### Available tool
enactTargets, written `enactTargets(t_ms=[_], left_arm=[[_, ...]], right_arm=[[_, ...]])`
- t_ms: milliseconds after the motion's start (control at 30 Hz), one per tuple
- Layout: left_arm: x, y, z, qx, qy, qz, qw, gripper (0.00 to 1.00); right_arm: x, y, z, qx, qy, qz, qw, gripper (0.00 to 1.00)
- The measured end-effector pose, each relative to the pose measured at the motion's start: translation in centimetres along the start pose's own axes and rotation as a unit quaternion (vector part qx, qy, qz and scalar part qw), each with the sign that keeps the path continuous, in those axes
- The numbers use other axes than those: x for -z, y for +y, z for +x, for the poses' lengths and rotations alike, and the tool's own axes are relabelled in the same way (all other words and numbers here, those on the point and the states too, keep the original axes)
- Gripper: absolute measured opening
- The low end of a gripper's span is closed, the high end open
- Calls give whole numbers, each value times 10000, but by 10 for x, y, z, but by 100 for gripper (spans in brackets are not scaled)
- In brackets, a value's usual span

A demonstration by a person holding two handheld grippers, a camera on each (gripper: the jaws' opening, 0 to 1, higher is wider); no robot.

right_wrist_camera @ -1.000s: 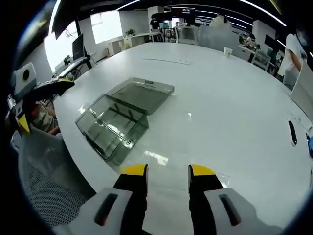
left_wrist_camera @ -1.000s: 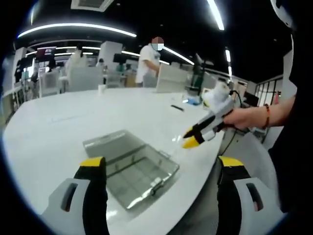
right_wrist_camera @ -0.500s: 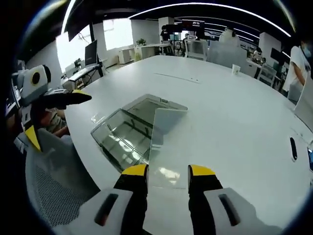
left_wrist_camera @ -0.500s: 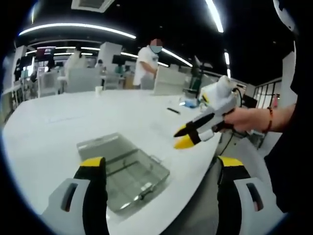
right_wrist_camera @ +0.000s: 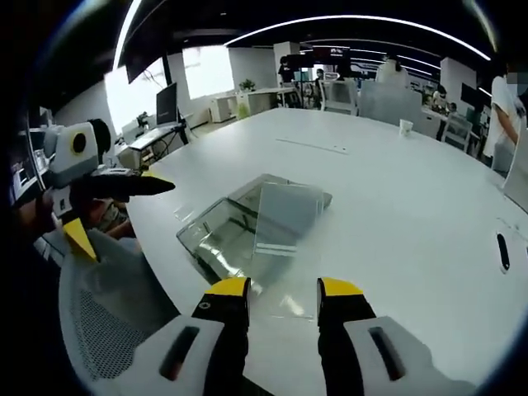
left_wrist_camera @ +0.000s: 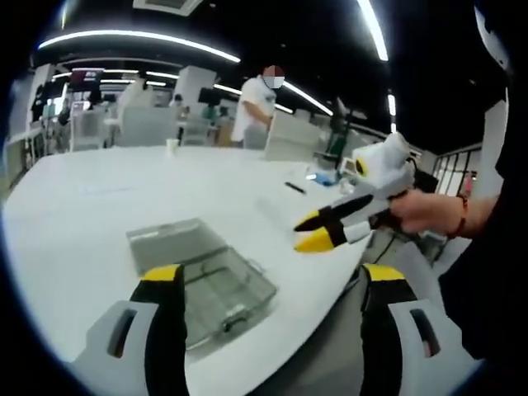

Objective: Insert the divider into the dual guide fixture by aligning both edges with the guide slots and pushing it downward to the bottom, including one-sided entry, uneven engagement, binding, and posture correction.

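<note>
White table (right_wrist_camera: 396, 190) spans the middle of the right gripper view, its curved edge running down the left side; same table (left_wrist_camera: 74, 206) across the left half of the left gripper view.

Clear dual guide fixture (right_wrist_camera: 223, 235), a lidded transparent box lying open, sits left of centre in the right gripper view, near the table edge. In the left gripper view the fixture (left_wrist_camera: 198, 268) lies lower centre-left, just above and partly behind the left jaw tip, long axis running from upper left to lower right.

Divider (right_wrist_camera: 285, 239), a clear rectangular sheet, stands centre frame directly above the right gripper (right_wrist_camera: 283, 290), lower edge dropping between the yellow jaw tips, which are clenched on it. Long axis runs up the frame, top edge leaning slightly right. It overlaps the fixture's right portion; whether it touches the fixture cannot be told.

Left gripper (left_wrist_camera: 266, 276) bottom of its own view, jaws spread wide, nothing between them. It also shows at left in the right gripper view (right_wrist_camera: 115, 206).

Right gripper (left_wrist_camera: 318, 233) enters the left gripper view at centre right, held by a hand (left_wrist_camera: 429, 216), tips pointing left.
</note>
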State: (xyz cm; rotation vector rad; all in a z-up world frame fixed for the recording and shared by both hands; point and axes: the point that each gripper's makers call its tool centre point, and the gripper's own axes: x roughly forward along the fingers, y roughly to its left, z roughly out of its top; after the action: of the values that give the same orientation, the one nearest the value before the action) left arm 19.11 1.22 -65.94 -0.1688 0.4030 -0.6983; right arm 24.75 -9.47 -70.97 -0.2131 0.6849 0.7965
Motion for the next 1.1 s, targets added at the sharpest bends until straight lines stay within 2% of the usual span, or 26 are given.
enactTargets(t_ms=[367,567,700,900,1100], left_arm=[[-6,-10,11,55,-182,-419,9989,75],[-14,-6,16,22,-467,-818,9956,68],[-19,-3,17,21,-529,-999,9936,59],[-35,5,19,40,-758,-1247,9893,46],[-33,7,21,37,-787,-1419,9867,33]], right_arm=[[-14,17,-8,-146,-240,-365,9989,27],[-21,30,-9,-205,-384,-468,9980,27],[-24,39,-10,-272,-443,-516,9973,27],[-24,49,-10,-375,-430,-613,9965,28],[-26,56,-12,-411,-493,-596,9962,28]])
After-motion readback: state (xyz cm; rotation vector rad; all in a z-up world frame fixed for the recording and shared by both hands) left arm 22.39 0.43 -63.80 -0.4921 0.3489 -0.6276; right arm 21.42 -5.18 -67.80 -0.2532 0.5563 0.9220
